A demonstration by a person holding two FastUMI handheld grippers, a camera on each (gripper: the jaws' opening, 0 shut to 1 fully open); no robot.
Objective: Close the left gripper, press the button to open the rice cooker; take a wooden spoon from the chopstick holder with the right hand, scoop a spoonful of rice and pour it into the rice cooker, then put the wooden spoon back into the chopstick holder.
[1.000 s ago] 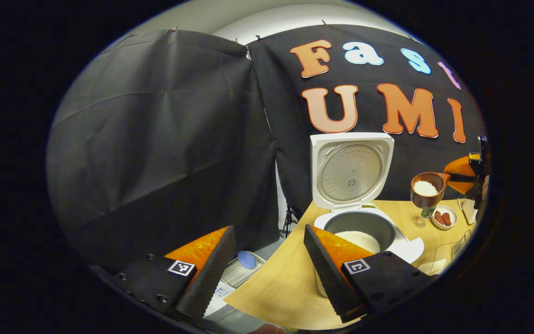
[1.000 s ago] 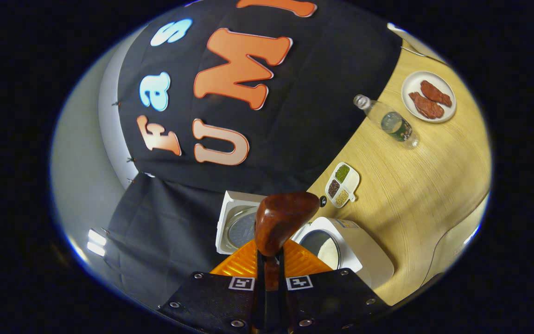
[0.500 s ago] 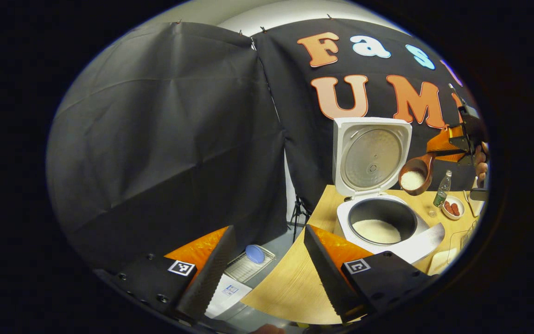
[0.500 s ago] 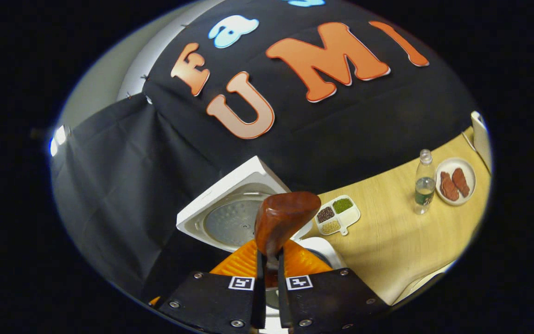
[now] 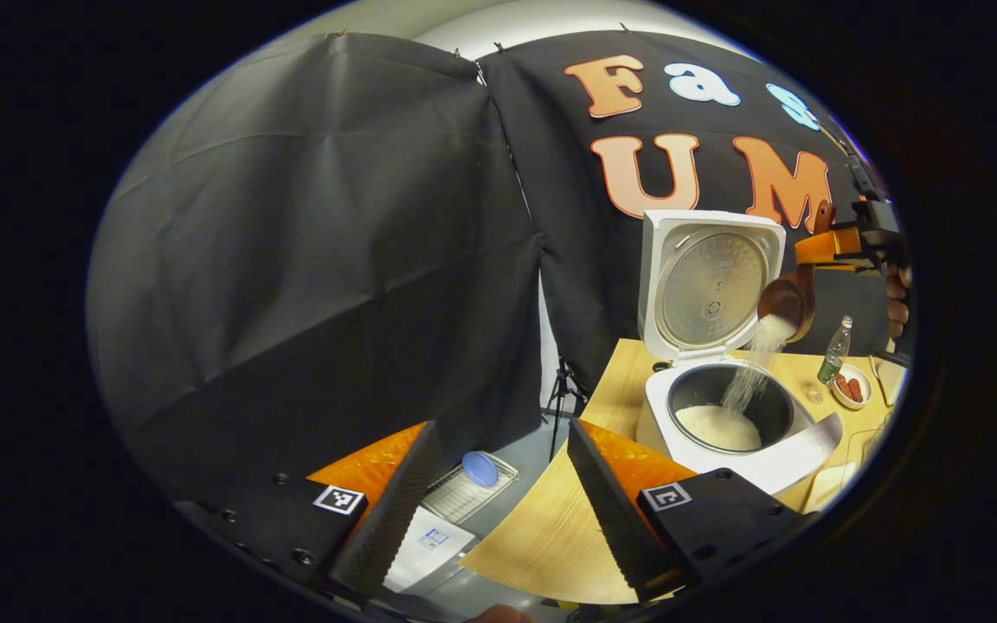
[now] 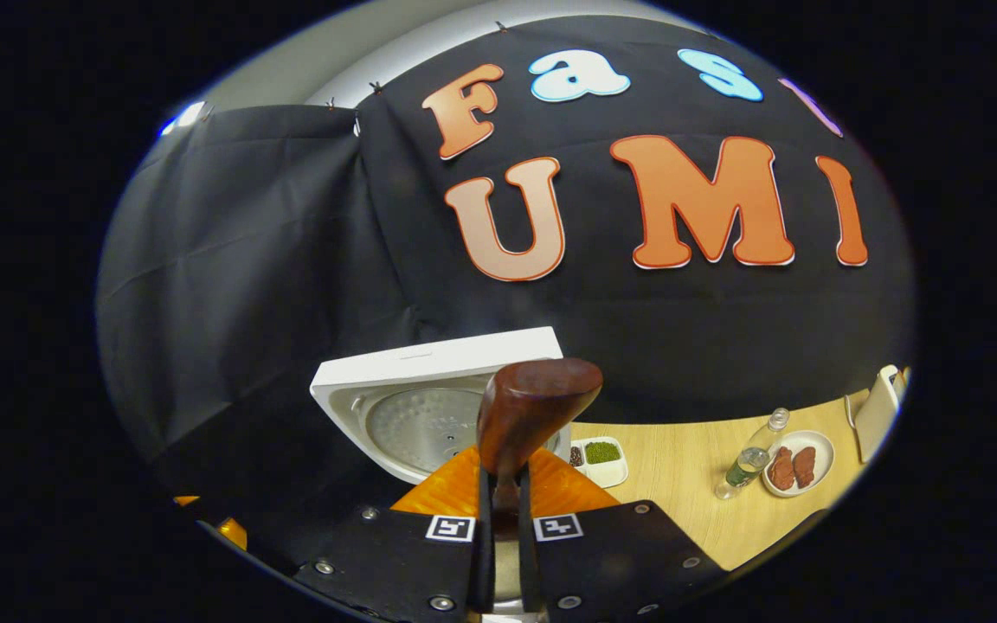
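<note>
left gripper: jaws spread wide | right gripper: jaws clamped, raised

- My wooden spoon, dark reddish-brown, hangs tipped over the rice cooker, its bowl turned down beside the raised lid.
- Rice falls from the spoon in a thin white stream into the pot, where I see a pale mound lying at the bottom.
- The white cooker stands open on the wooden table, lid upright, its metal inner plate facing me.
</note>
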